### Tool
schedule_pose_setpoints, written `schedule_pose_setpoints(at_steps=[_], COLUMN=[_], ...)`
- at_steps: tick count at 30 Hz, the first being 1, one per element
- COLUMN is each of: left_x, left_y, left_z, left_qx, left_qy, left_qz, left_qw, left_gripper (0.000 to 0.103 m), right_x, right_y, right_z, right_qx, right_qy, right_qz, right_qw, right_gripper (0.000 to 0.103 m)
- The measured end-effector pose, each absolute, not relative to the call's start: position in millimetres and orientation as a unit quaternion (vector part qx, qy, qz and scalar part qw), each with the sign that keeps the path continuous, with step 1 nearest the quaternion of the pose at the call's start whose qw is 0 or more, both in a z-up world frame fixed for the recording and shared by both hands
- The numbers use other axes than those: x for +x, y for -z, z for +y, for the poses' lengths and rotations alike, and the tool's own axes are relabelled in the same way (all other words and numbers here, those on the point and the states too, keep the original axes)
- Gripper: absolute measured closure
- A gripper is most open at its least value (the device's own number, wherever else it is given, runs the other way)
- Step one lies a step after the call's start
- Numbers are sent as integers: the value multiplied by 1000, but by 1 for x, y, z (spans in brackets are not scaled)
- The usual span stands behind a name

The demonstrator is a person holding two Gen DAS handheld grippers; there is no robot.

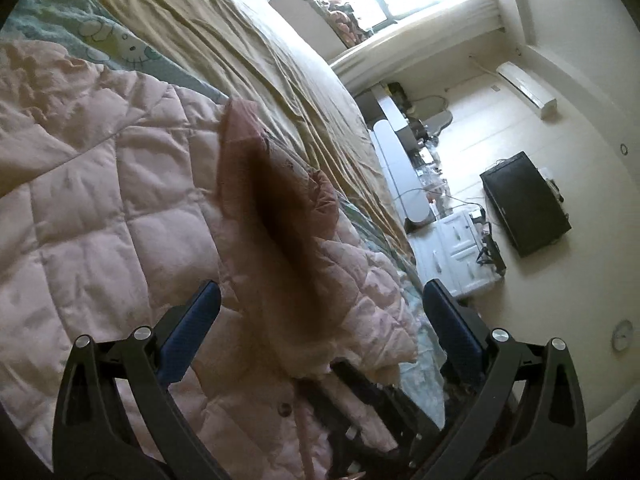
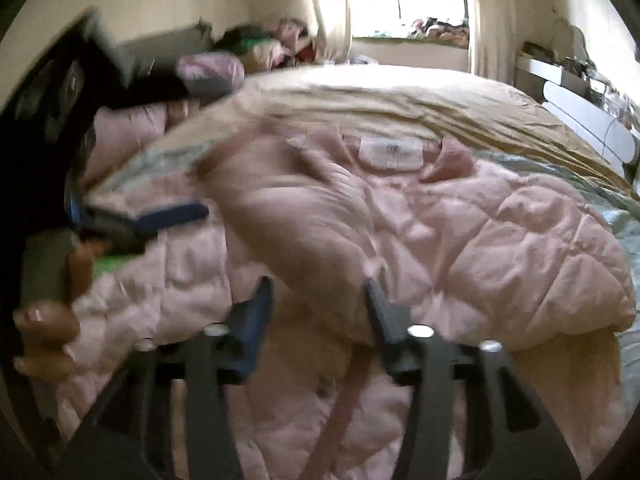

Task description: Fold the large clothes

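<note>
A large pink quilted coat [image 1: 100,200] lies spread on the bed, its collar and white label [image 2: 390,152] towards the far side. In the left wrist view a raised fold of the coat [image 1: 276,216] stands between the fingers of my left gripper [image 1: 320,300], whose jaws are wide apart and hold nothing. My right gripper [image 2: 318,294] is open just above the coat's front [image 2: 500,240], jaws on either side of a bulging fold; the view is blurred. My left gripper also shows in the right wrist view [image 2: 176,216], at the left, over the coat's sleeve side.
The bed carries a tan sheet [image 1: 248,40] and a light green cartoon-print blanket [image 1: 104,36]. A white dresser [image 1: 460,244] and a black TV [image 1: 524,204] stand beside the bed. Piled clothes [image 2: 280,40] lie near the window.
</note>
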State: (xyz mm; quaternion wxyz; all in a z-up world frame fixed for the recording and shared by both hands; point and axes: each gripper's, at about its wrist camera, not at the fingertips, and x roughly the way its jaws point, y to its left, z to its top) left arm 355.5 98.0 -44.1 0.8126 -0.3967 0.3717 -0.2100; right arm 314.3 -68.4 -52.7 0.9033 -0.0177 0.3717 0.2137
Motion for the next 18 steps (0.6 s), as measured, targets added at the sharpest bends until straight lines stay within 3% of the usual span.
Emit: schedule_pose_setpoints(at_steps=[9, 12, 13, 14, 15, 17, 18], left_x=[376, 378, 377, 377, 377, 377, 377], left_y=[94, 97, 96, 94, 92, 85, 77], left_z=[93, 87, 86, 85, 86, 89, 92], left_qx=[-377, -346, -336, -325, -321, -322, -317], left_qy=[146, 143, 143, 144, 144, 155, 159], left_qz=[461, 449, 443, 435, 431, 413, 403], left_qw=[790, 811, 819, 827, 831, 838, 844], left_gripper=[9, 13, 30, 55, 61, 88, 88], right_x=[294, 289, 288, 286, 285, 287, 288], right_y=[55, 52, 52, 51, 50, 47, 43], right_z=[-138, -160, -165, -171, -178, -185, -192], right_qx=[80, 97, 100, 103, 104, 100, 95], right_qy=[-161, -132, -126, -118, -112, -101, -92], right_qz=[398, 398, 399, 400, 399, 398, 395], right_qw=[900, 903, 903, 903, 904, 906, 909], right_gripper=[50, 50, 50, 50, 50, 50, 50])
